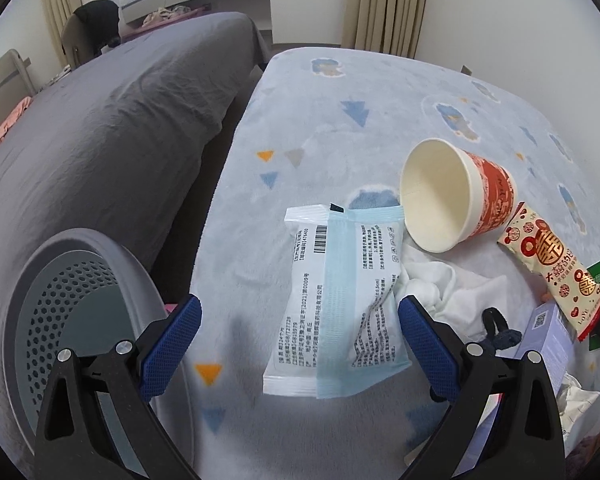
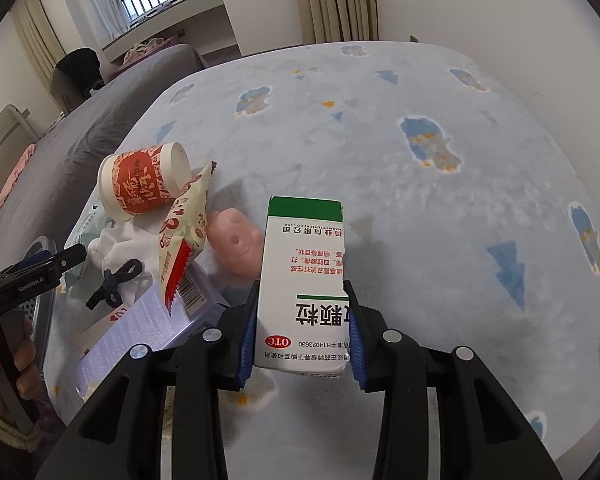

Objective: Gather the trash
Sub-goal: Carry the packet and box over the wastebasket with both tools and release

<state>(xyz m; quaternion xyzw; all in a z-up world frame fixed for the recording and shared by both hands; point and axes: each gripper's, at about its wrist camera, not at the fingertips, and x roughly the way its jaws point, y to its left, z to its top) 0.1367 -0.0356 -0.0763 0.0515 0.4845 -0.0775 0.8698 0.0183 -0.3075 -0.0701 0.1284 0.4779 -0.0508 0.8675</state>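
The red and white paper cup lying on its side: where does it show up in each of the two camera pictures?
Left wrist view: paper cup right of centre, its open mouth facing the camera, just beyond the blue and white packet.
Right wrist view: the cup sits left of centre, its mouth turned away to the right.
Shared landmark: the red and cream snack wrapper lies right beside the cup in both.

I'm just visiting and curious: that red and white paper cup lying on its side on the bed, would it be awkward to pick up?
The red and white paper cup looks empty, so probably very light. Lying on its side on the soft blue blanket, it may roll when nudged. Its thin paper wall would likely buckle under a hard squeeze.
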